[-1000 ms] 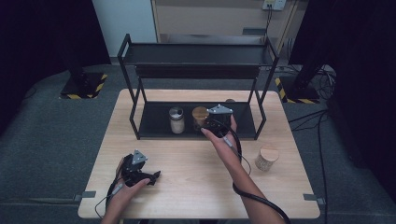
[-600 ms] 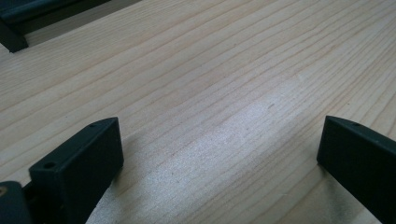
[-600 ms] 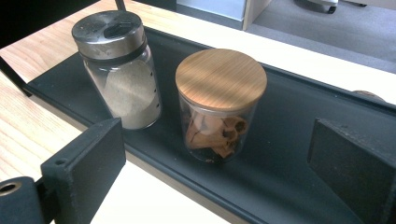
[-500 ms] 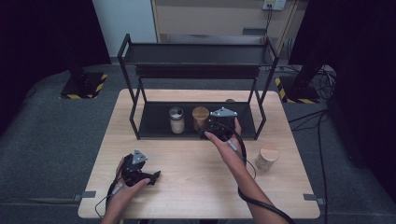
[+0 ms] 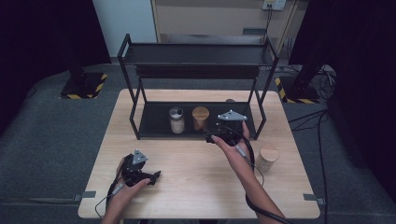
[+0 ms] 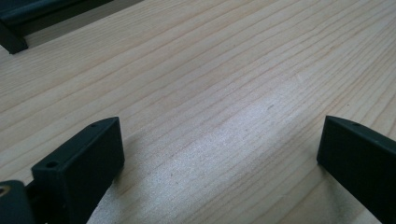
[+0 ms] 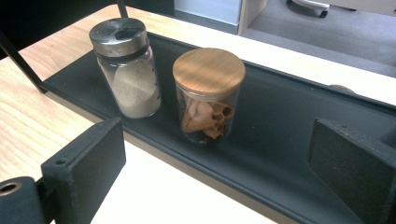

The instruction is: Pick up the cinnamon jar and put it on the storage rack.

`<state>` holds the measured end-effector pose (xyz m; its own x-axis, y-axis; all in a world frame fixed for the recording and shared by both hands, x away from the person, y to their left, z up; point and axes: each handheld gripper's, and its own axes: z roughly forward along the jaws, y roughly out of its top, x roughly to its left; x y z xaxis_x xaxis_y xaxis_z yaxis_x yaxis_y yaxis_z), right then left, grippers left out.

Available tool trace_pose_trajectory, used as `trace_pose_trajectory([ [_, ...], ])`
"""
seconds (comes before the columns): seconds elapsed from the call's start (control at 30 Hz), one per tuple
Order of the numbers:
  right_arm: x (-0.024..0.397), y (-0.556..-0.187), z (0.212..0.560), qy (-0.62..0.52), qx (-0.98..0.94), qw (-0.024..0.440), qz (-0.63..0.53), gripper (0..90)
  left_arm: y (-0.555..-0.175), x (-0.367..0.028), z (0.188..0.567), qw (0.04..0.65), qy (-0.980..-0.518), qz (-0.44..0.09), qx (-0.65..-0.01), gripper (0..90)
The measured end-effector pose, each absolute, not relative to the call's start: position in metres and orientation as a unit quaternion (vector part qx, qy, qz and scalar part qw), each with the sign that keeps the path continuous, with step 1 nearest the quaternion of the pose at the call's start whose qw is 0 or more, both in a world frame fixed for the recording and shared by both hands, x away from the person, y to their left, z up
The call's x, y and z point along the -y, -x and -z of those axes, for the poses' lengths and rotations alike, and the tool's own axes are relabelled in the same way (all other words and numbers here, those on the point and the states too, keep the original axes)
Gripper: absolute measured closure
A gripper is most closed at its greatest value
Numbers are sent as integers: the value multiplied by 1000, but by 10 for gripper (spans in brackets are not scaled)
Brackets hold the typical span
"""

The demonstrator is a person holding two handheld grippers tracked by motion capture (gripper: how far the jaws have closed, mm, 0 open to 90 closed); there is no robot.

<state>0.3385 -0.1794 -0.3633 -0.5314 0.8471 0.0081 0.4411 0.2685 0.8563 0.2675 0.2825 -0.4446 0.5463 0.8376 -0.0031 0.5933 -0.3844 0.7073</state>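
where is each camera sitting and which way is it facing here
High view: above the person's side, looking forward and down on the table and black rack; both forearms, left claw and right claw show.
Left gripper view: on the left claw, low over bare wood; its two black jaws stand wide.
Right gripper view: on the right claw, facing the rack's lower tray; jaws apart, nothing between.
Shared by high and right gripper views: the metal-lidded shaker and wooden-lidded jar.

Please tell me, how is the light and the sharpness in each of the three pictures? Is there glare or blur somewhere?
High view: the table is evenly lit against dark surroundings and fairly sharp. Left gripper view: a pale sheen lies on the wood grain; the near jaws look soft. Right gripper view: the wooden-lid jar and the metal-lid shaker are sharp, with light reflections on the glass.
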Motion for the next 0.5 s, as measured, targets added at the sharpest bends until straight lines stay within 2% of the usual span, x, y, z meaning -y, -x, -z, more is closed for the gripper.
trace_pose_trajectory([
  [0.5, 207, -313, 357, -434, -746, 241, -444, 46, -268, -283, 444, 336, -813, -181, -439, 0],
])
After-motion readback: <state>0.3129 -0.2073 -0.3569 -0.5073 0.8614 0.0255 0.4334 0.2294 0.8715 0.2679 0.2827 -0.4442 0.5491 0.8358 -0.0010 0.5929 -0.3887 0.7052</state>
